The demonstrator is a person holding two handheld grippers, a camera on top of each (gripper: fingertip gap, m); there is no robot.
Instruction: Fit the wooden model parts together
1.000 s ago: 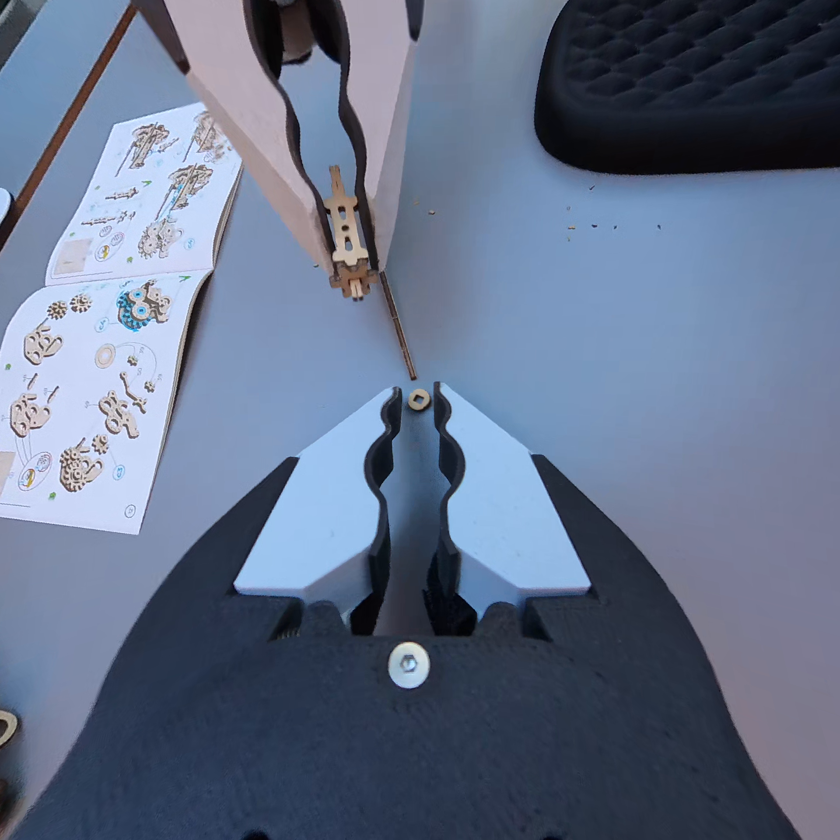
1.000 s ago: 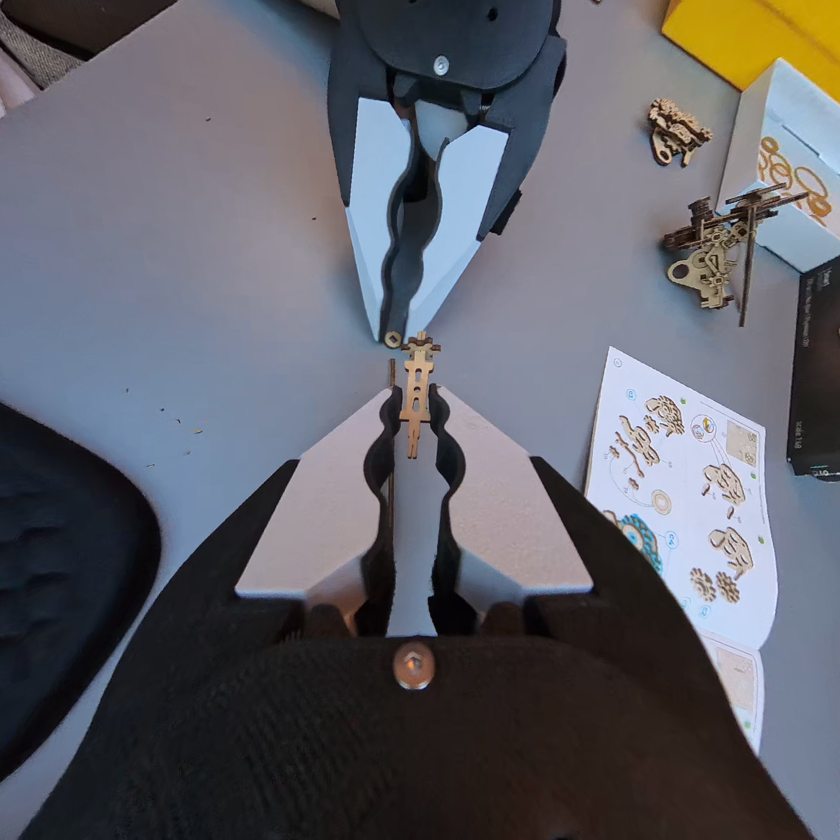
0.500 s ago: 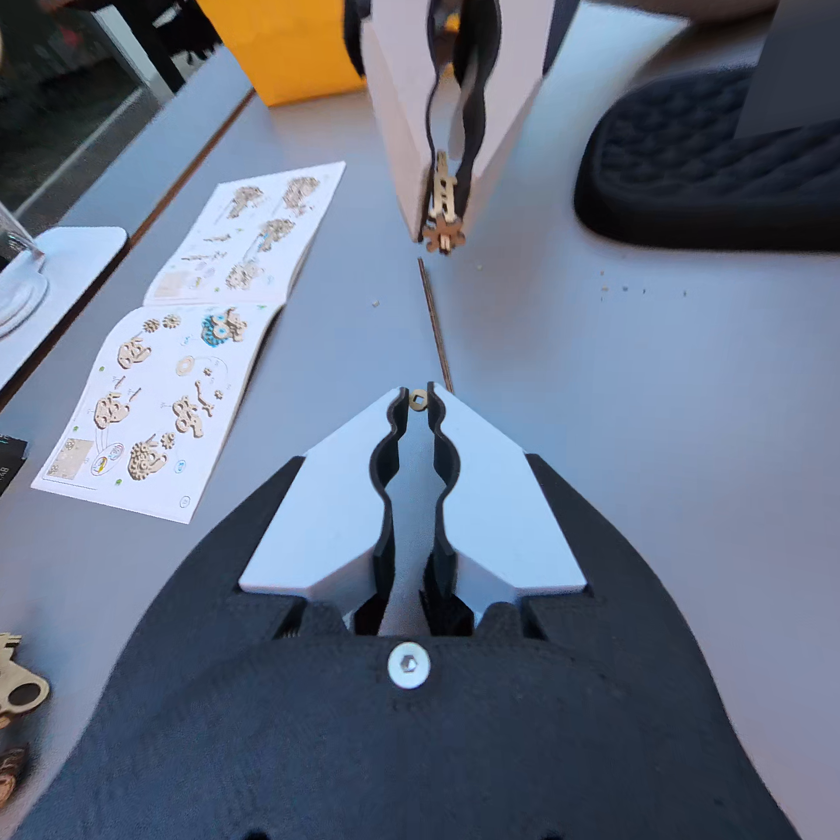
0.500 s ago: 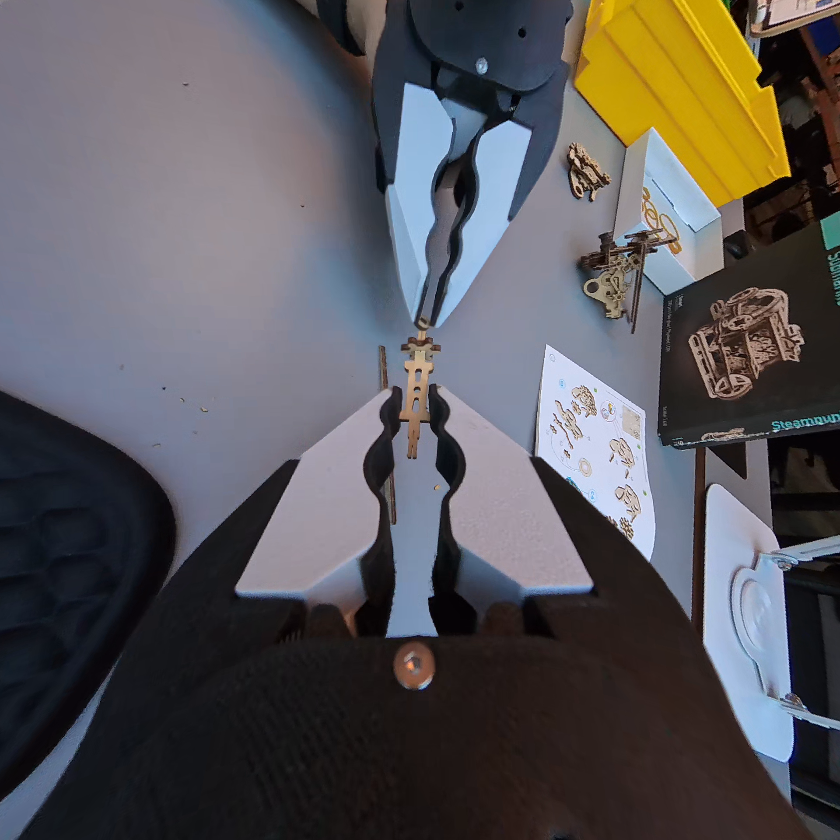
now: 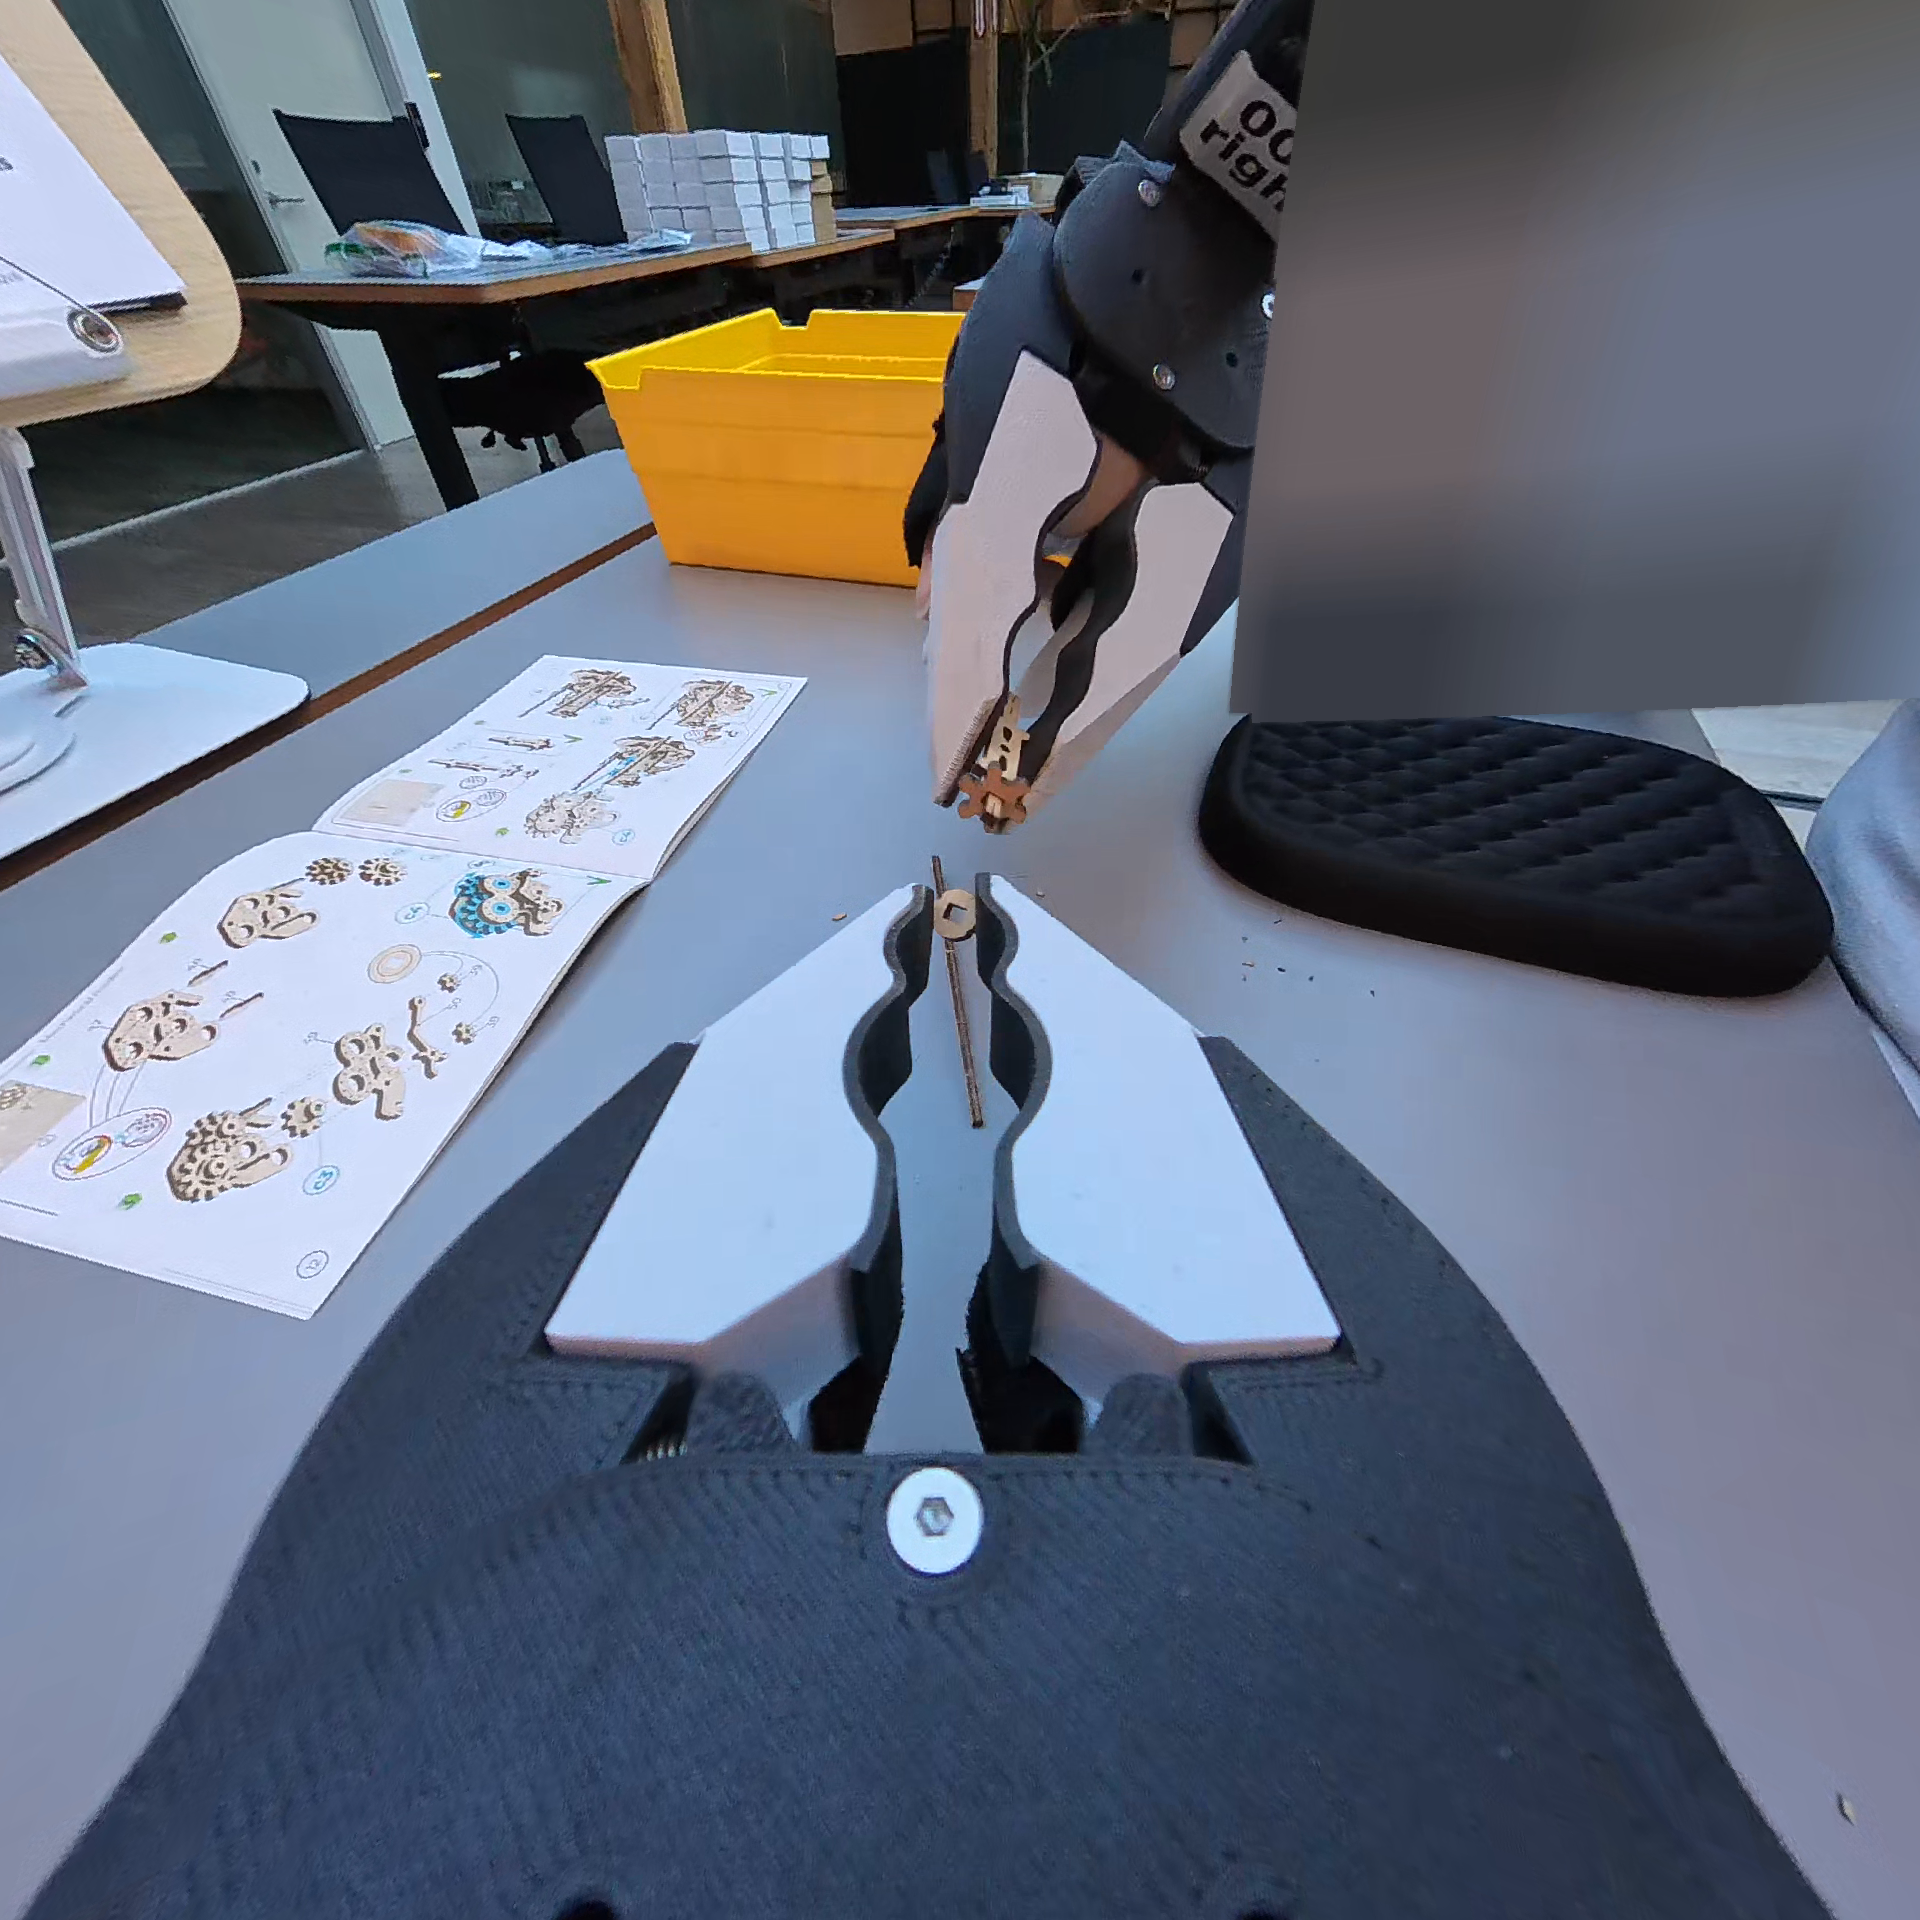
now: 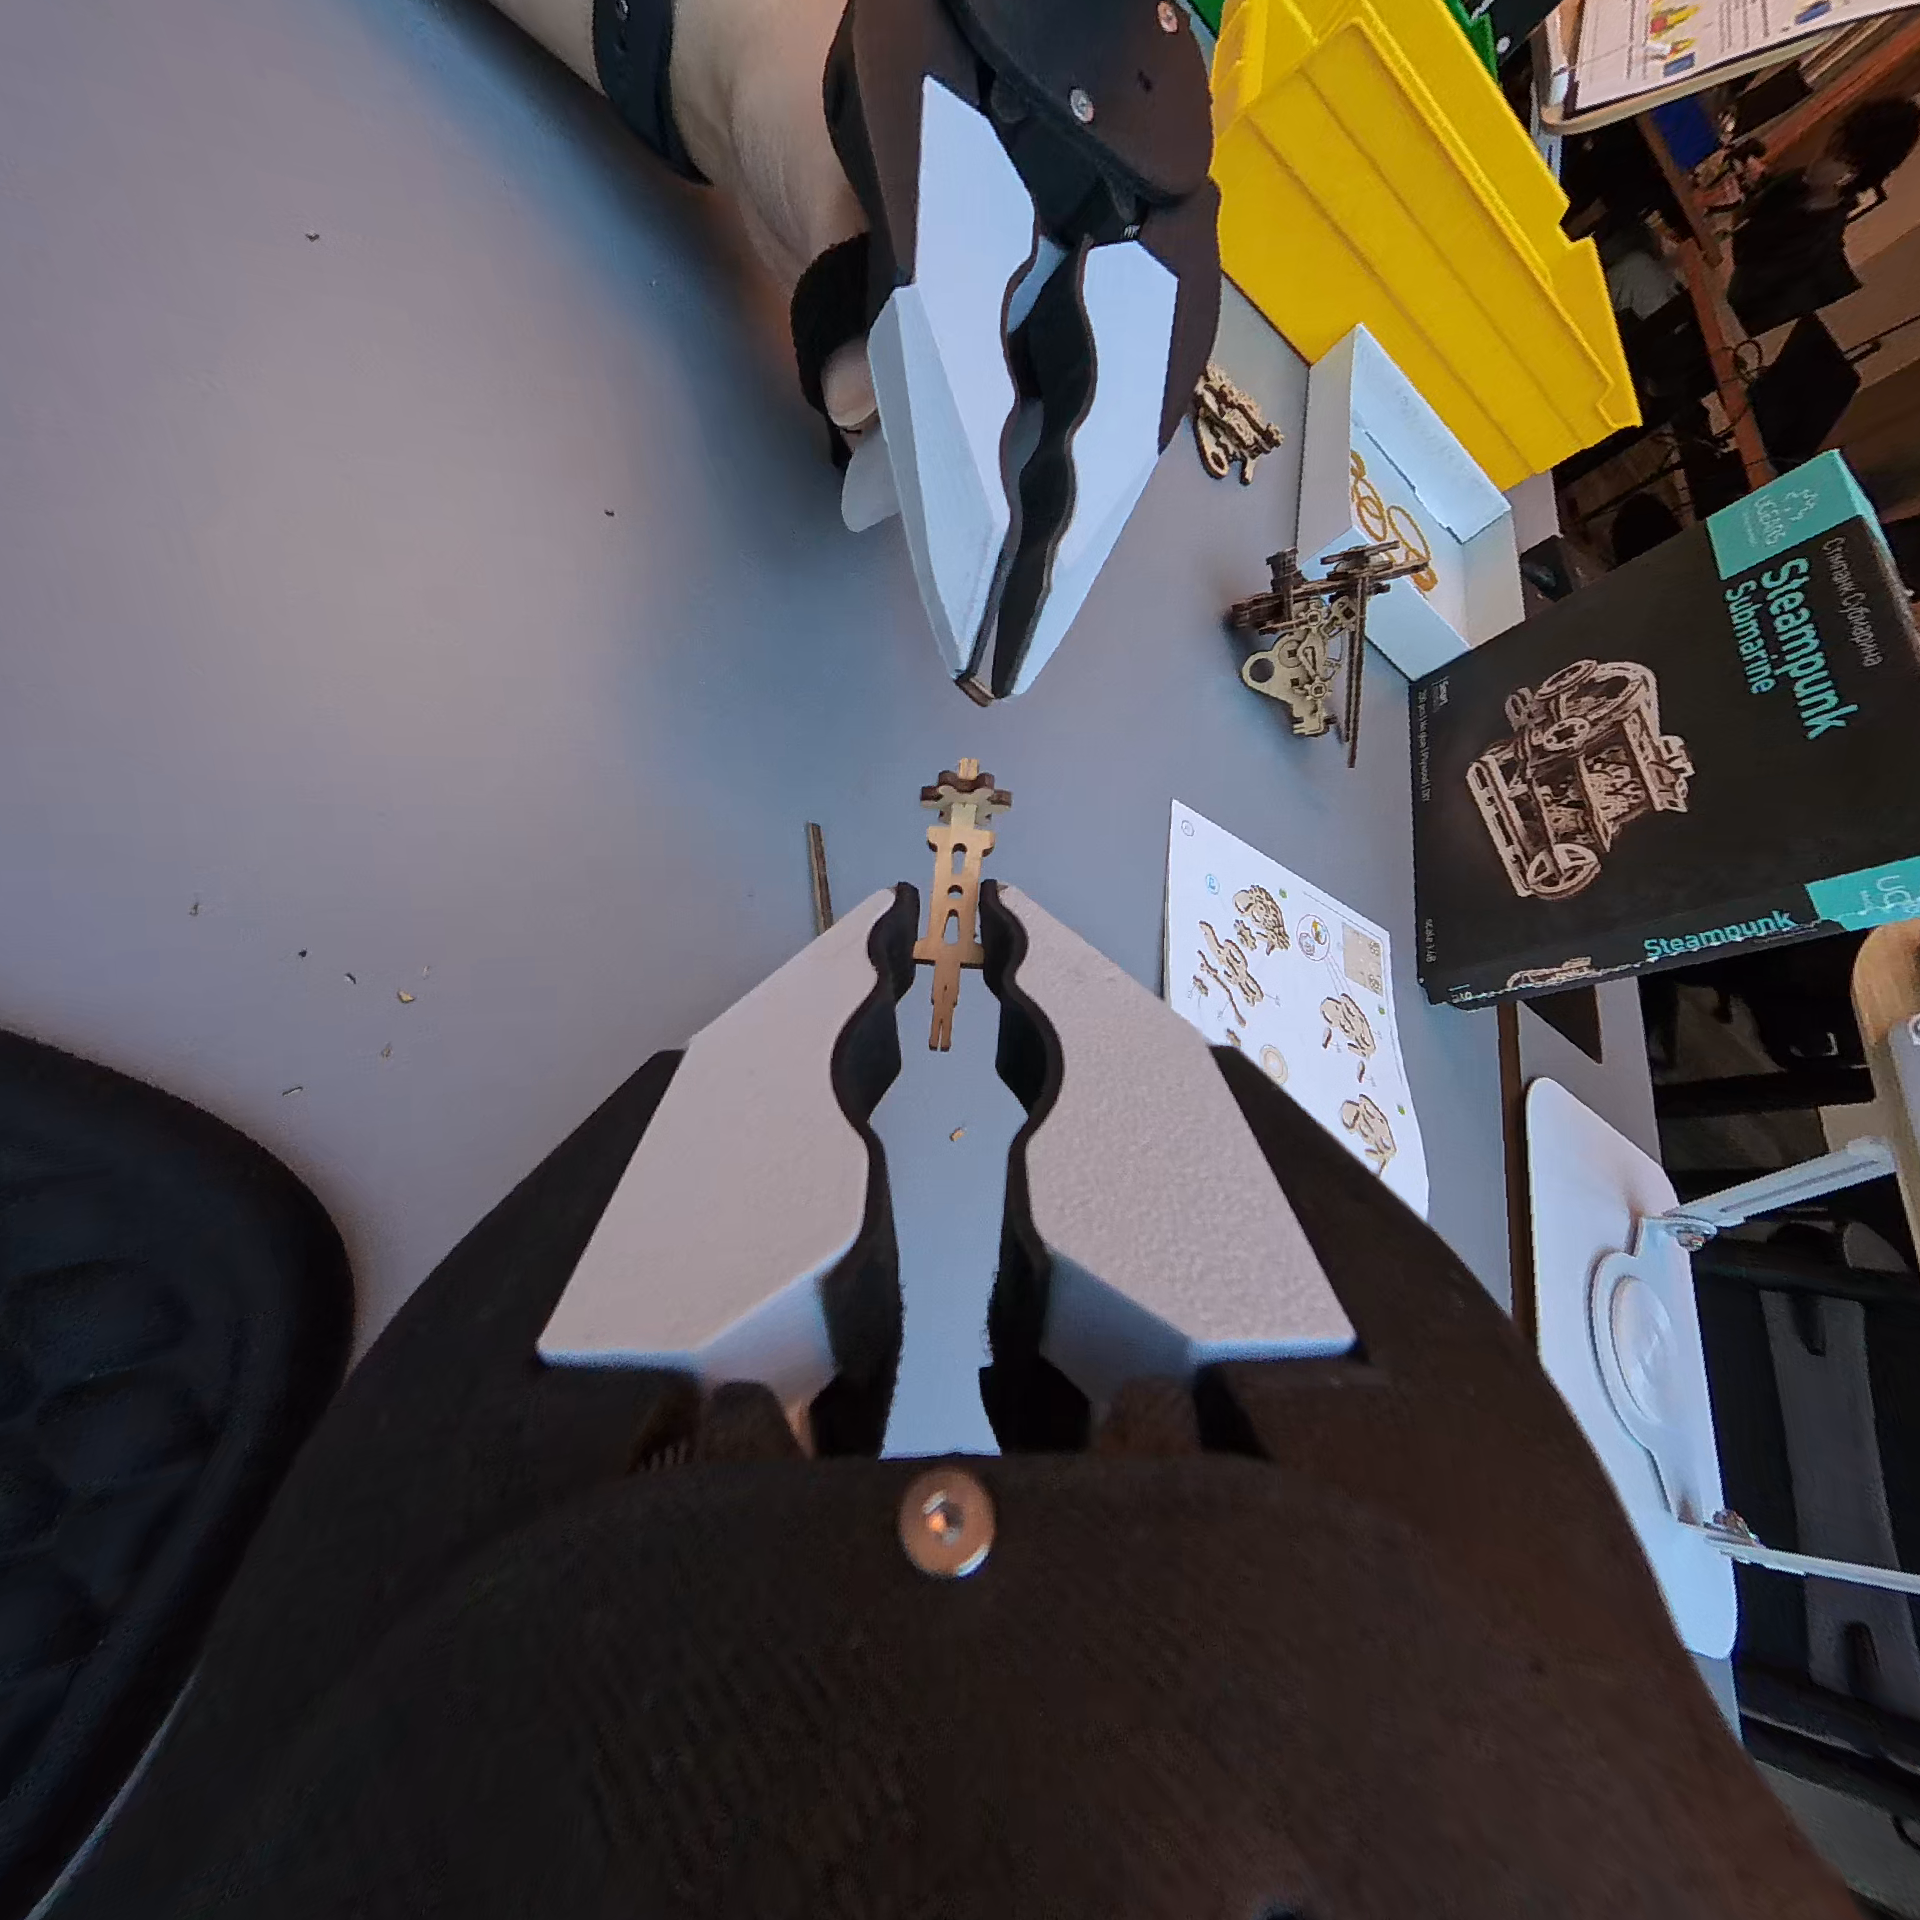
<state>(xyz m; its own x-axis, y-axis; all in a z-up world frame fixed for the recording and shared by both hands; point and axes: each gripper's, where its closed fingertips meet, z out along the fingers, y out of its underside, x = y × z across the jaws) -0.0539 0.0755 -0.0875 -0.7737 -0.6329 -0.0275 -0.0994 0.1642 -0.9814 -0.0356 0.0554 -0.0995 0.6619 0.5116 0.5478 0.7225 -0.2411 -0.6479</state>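
Right gripper [image 6: 948,899] pinches a slotted wooden strip [image 6: 957,904] with a gear-shaped end; left gripper [image 5: 952,902] nips a small washer [image 5: 953,914]; a thin stick [image 5: 960,1013] lies on the table [image 5: 1558,1195] beneath.

Two grippers [image 5: 953,904] [image 6: 948,896]; one wooden ring [image 5: 953,912]; one slotted wooden strip [image 6: 957,902]; one thin stick [image 5: 957,997]; two assembled wooden pieces [image 6: 1307,646] [image 6: 1232,426]; one booklet [image 5: 395,945]; one yellow bin [image 5: 779,447].
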